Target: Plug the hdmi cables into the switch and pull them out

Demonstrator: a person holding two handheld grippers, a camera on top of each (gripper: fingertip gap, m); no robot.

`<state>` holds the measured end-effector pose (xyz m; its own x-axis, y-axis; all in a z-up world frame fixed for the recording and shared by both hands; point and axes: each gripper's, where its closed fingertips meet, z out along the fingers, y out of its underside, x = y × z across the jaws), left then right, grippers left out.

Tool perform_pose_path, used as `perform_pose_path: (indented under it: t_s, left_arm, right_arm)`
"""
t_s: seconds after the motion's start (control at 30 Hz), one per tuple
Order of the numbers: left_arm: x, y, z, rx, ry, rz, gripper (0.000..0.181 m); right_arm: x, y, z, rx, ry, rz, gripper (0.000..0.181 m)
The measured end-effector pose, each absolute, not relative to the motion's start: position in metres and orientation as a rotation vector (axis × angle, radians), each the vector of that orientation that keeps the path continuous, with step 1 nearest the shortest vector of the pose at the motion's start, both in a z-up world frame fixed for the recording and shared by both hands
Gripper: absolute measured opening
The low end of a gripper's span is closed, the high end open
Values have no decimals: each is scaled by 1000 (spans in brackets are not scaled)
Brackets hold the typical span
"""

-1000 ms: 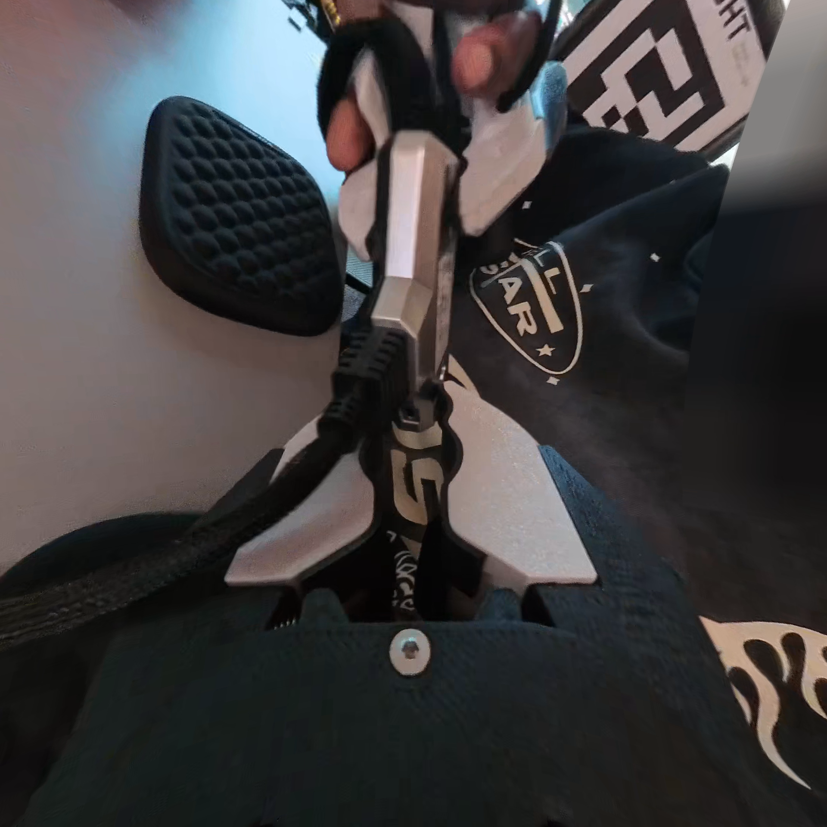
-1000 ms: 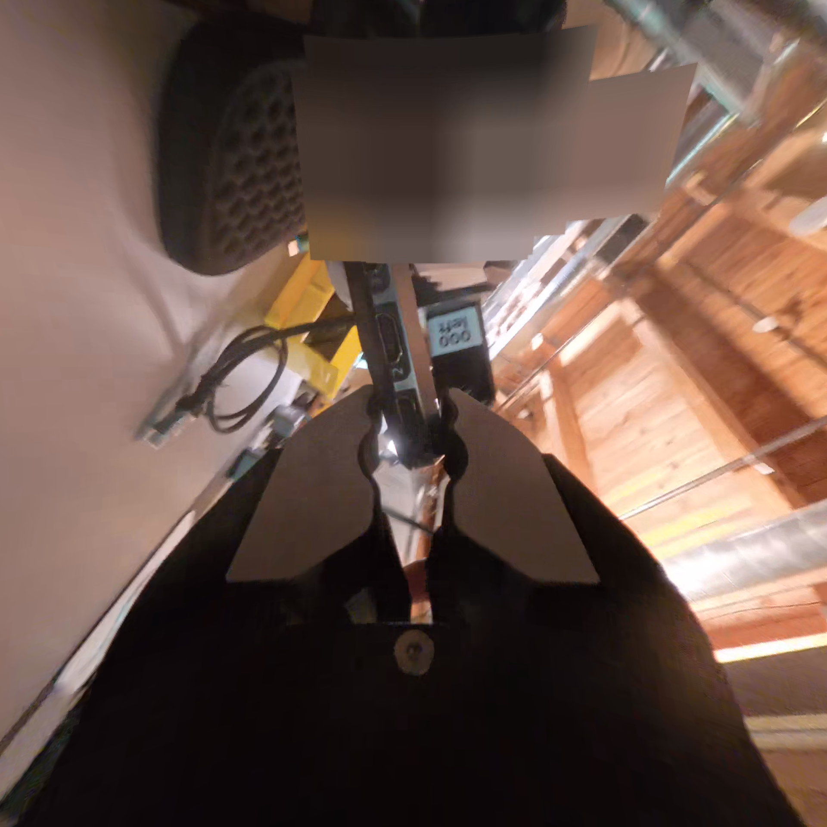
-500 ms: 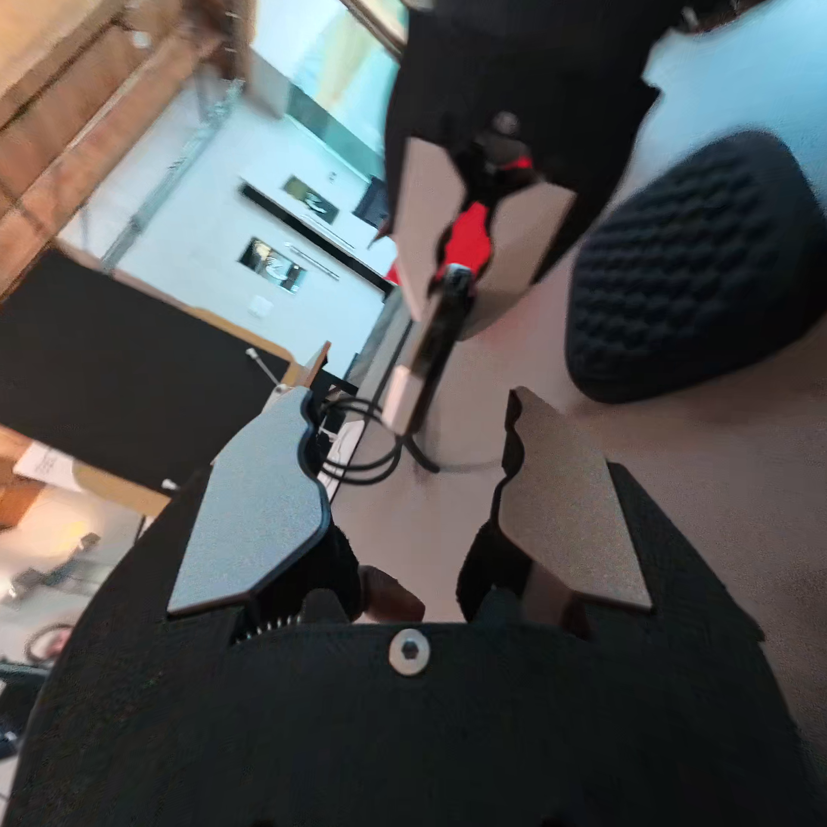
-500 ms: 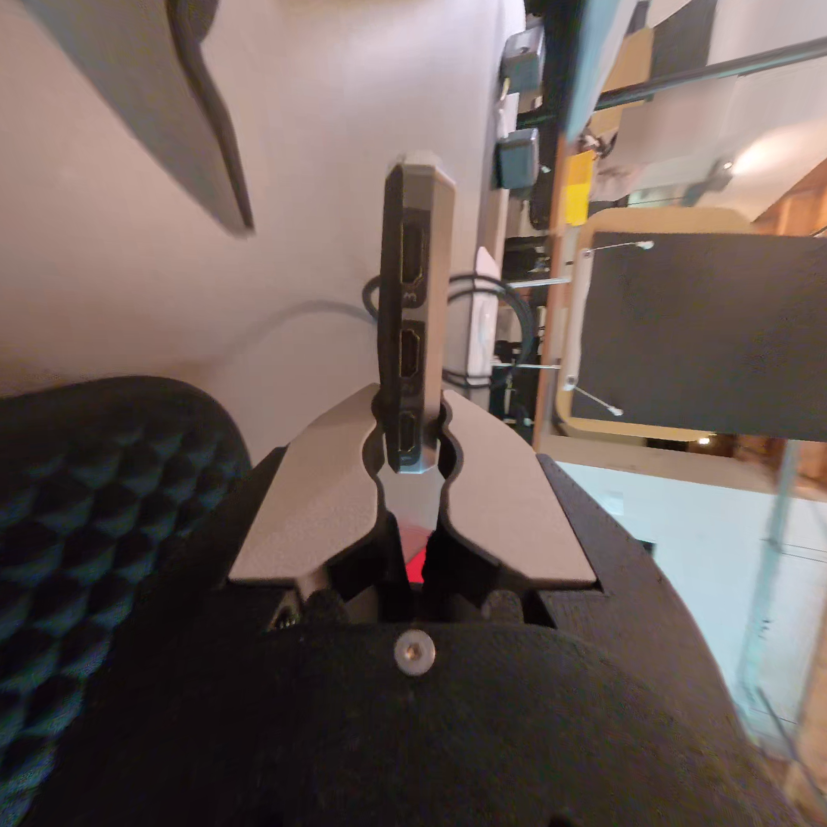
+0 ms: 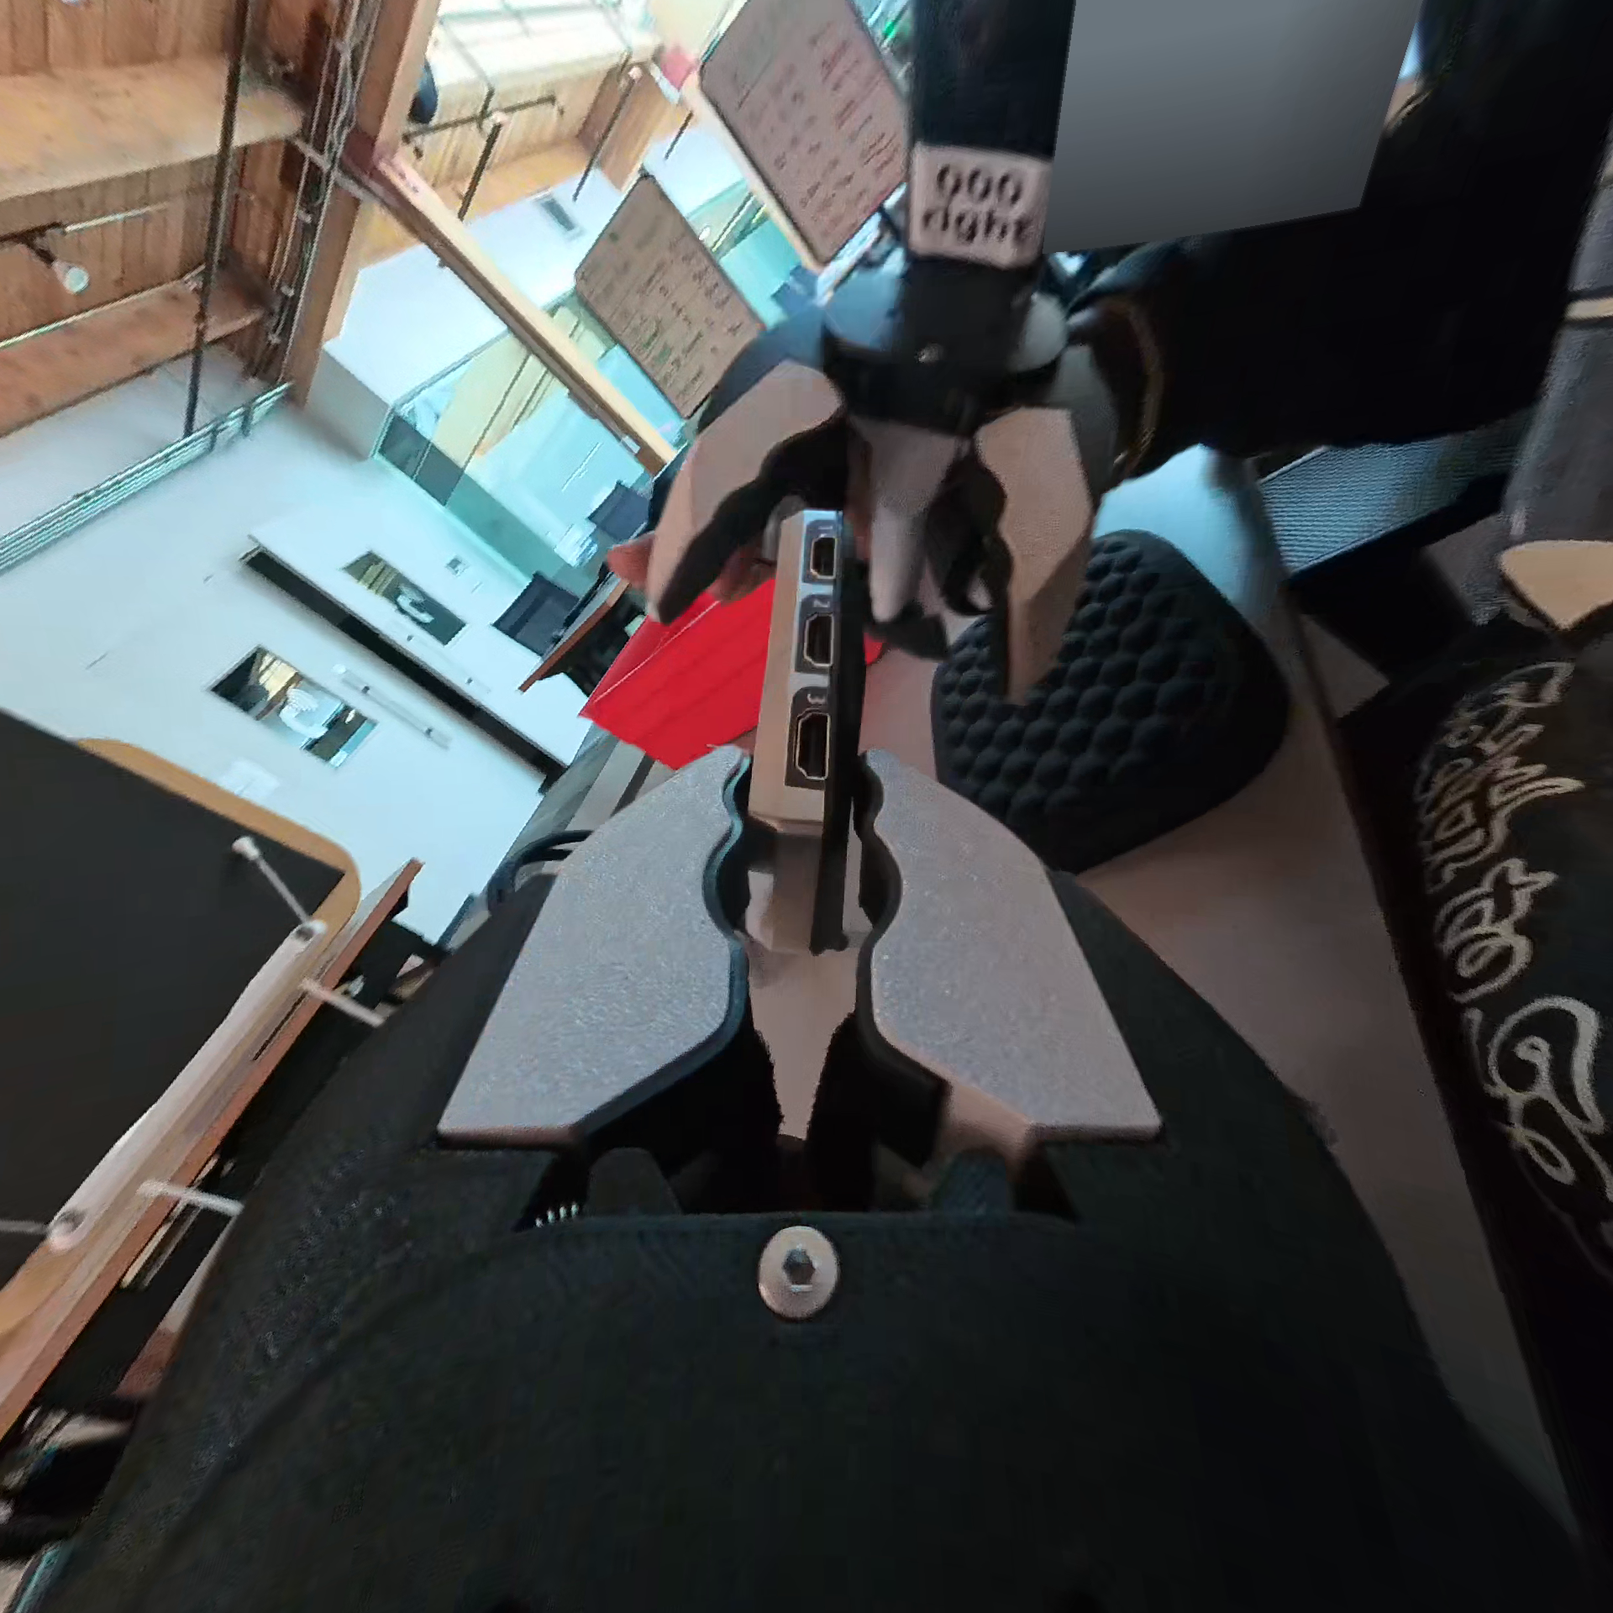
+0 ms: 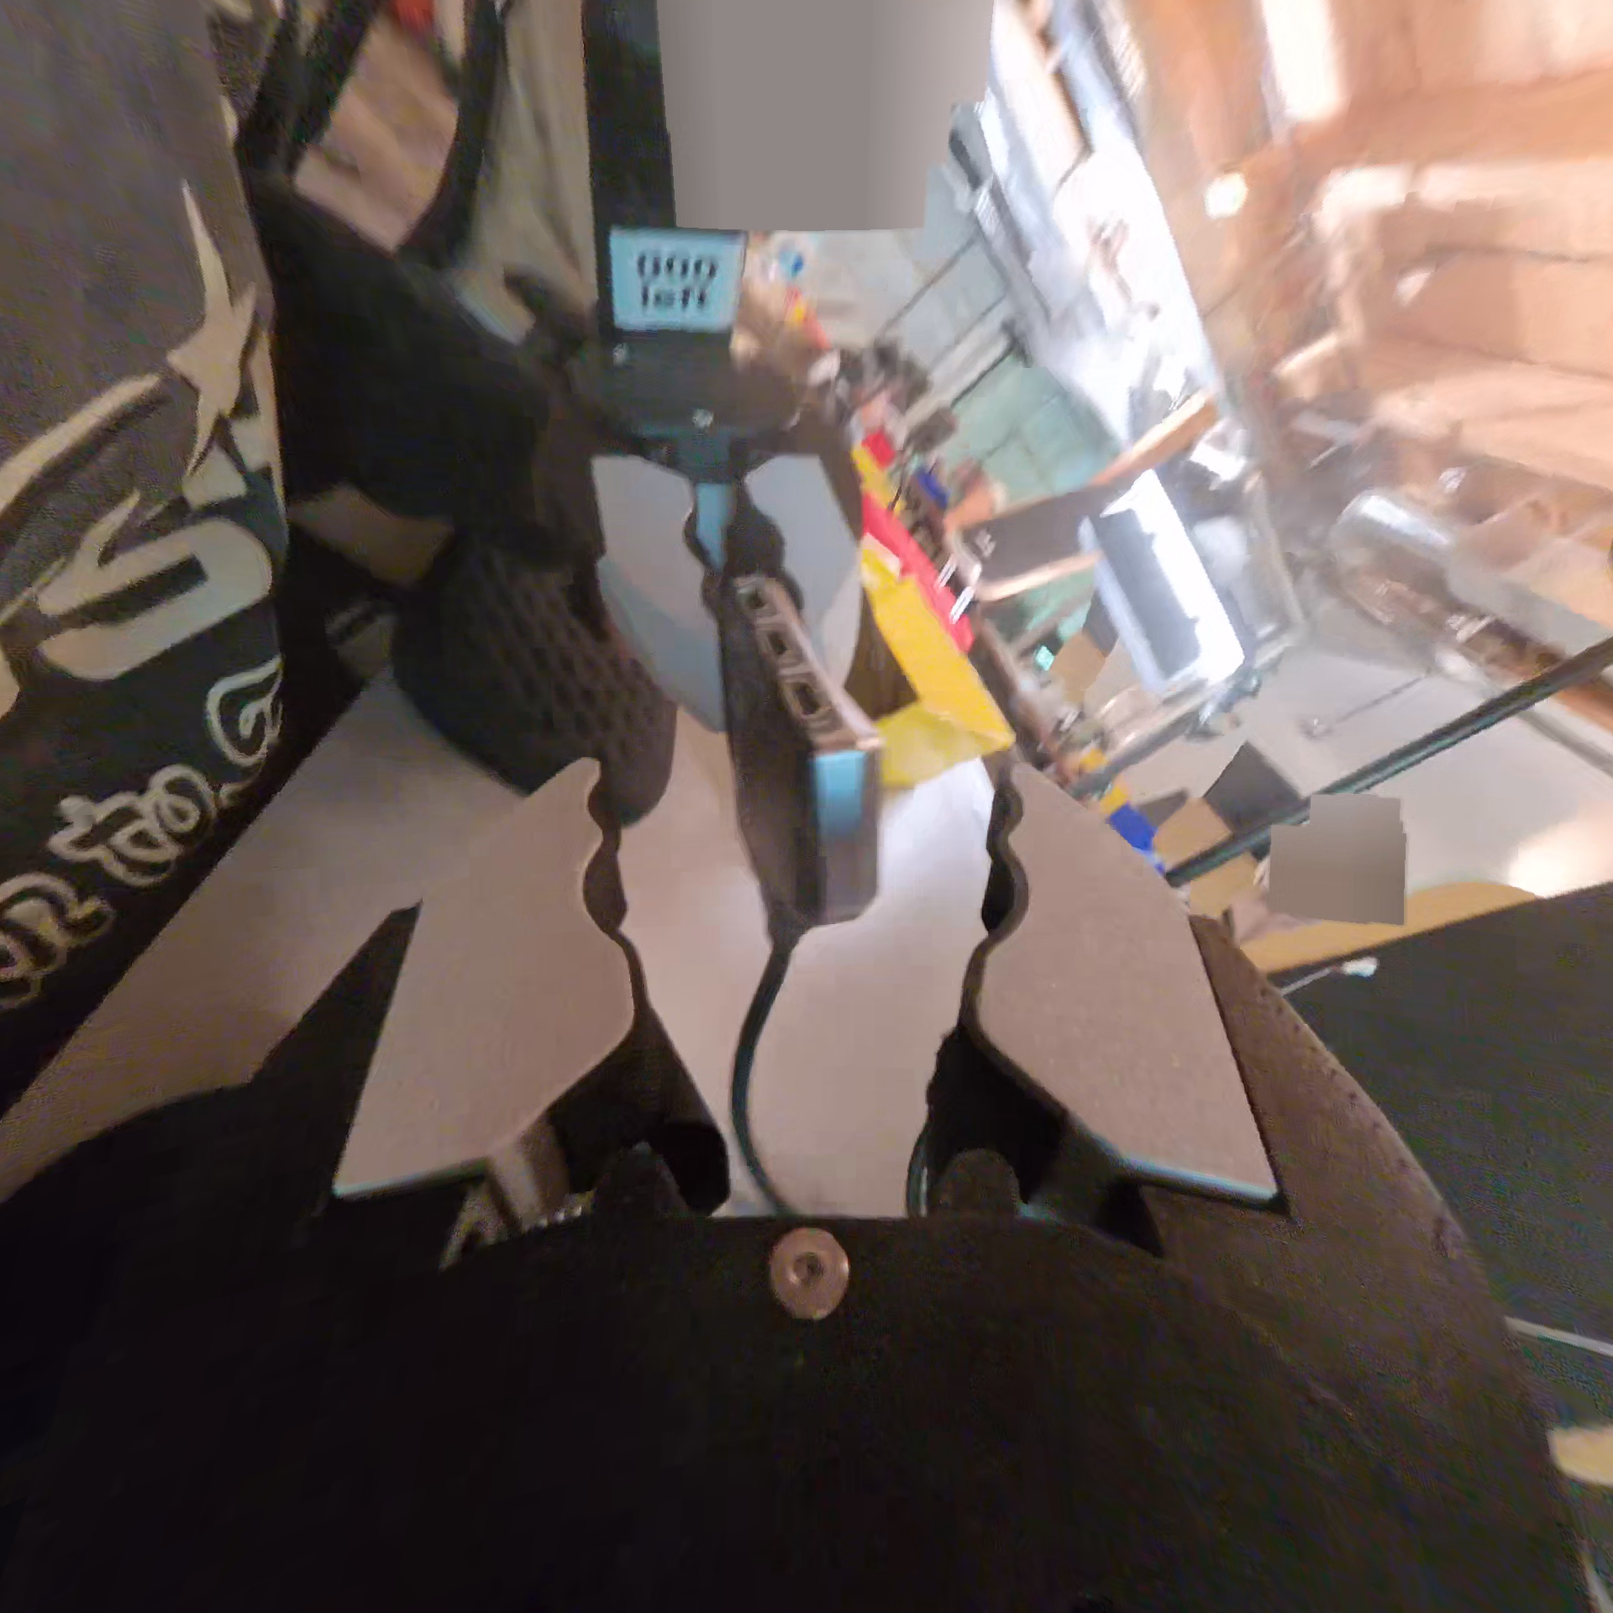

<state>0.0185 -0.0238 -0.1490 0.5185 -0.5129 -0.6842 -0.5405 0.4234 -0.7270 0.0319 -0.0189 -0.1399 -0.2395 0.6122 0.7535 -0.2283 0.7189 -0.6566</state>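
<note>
In the left wrist view my left gripper is shut on the near end of the silver HDMI switch. The switch stands on edge above the table, and its three ports show with nothing plugged in. My right gripper hangs open around the switch's far end, pads apart from it. In the right wrist view my right gripper is open wide. The switch stands between its fingers untouched, held at the far end by the left gripper. A thin black cable hangs from the switch.
A black honeycomb wrist pad lies on the pale table just right of the switch; it also shows in the right wrist view. A red sheet and a yellow bin lie beyond. A person's dark printed clothing borders the table.
Half a second ago my right gripper was shut on the switch and my left was open. Now the left has closed on the switch and the right has opened off it.
</note>
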Motion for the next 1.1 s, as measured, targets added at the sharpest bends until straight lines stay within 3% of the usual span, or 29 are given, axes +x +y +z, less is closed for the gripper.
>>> perform_pose_path:
  t_s: [0.1,0.2,0.33,0.43,0.63,0.87,1.1]
  left_arm:
    - [25,-30,-151,-1174,1153,-32,20]
    - [25,-28,-151,-1170,1153,-35,20]
    - [7,-14,-153,-1286,1053,-9,26]
    - [-26,-4,-138,-1292,852,40,50]
    - [-128,-37,-68,-868,50,-371,72]
    - [-154,-46,-65,-781,-46,-291,85]
    - [-146,-39,-70,-825,9,-232,86]
  right_arm:
    - [27,-27,-133,-258,-1603,920,66]
    - [23,-38,-142,-180,-1697,882,25]
    - [16,-22,-148,-227,-1710,632,22]
    - [16,12,-169,-276,-1743,302,22]
    - [29,41,-212,-440,-1887,165,22]
    - [36,33,-241,-752,-2048,468,40]
    - [50,18,-151,-754,-1529,1229,104]
